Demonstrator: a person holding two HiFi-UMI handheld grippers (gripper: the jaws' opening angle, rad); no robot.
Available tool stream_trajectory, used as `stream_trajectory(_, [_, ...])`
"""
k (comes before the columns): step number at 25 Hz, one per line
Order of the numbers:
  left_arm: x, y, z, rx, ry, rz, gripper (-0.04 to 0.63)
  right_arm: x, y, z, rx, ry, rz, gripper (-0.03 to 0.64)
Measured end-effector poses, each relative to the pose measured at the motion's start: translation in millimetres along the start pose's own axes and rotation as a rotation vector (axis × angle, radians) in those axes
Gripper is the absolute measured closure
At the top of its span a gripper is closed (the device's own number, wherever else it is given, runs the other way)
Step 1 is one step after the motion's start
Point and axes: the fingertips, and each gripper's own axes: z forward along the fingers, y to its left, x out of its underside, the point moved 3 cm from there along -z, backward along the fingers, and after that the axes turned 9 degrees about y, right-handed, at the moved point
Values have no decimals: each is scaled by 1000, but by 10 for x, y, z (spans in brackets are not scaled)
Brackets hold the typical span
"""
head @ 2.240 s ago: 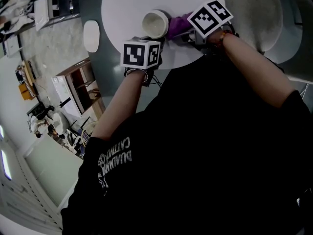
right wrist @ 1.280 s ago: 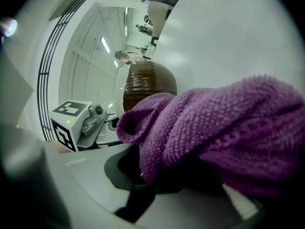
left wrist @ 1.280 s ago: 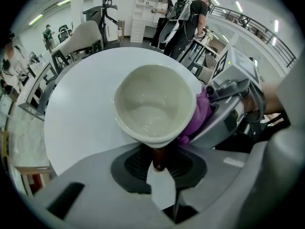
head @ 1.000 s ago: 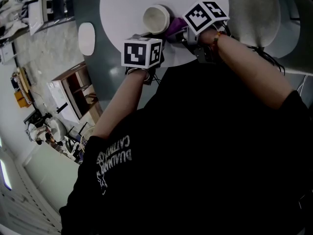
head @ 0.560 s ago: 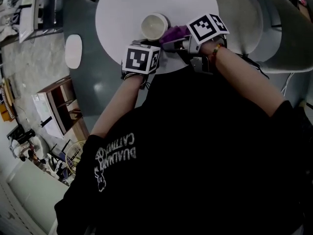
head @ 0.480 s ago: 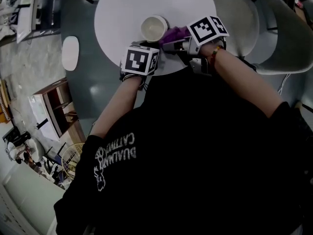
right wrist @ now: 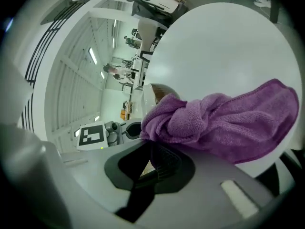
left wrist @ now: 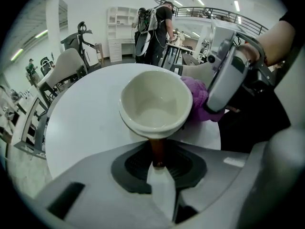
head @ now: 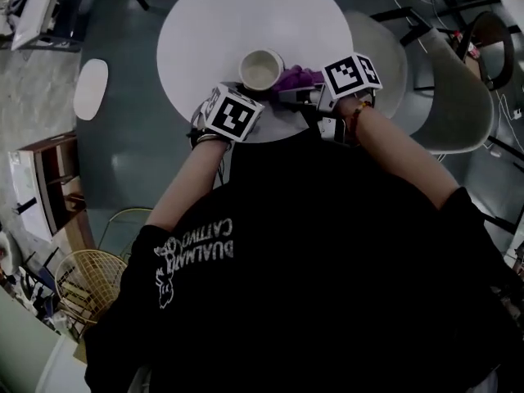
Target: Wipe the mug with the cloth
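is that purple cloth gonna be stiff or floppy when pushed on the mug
Probably floppy: the purple cloth bunches in soft folds and spills past the right gripper, so it should mould round the mug. Its fuzzy pile looks grippy rather than slippery. It seems light, unlikely to shove the mug held in the left gripper.

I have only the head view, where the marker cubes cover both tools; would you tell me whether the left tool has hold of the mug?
Observer: Yes. In the left gripper view the left tool is shut on the mug's brown handle.
Operator: Thank you. Does the right tool grip anything?
Observer: The right gripper view shows the right tool shut on the bunched purple cloth.
Operator: Is the cloth touching the mug?
Observer: From the left gripper view it looks pressed against the mug's outer wall, beside the rim.
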Motion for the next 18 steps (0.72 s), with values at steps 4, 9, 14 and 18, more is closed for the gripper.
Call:
stream_trajectory(4, [15, 2, -62, 10, -35, 64, 531, 11, 30, -24, 49, 11, 8, 589])
stream_trajectory(9, [89, -9, -97, 12, -33, 118, 526, 10, 45, -19, 105, 28, -17, 589])
stream_trajectory(14, [34, 58, -120, -44, 12, 242, 523, -120, 80, -69, 159, 83, -60, 589])
stream_trajectory(18, [1, 124, -156, -40, 31, 279, 525, -249, 92, -124, 183, 95, -50, 589])
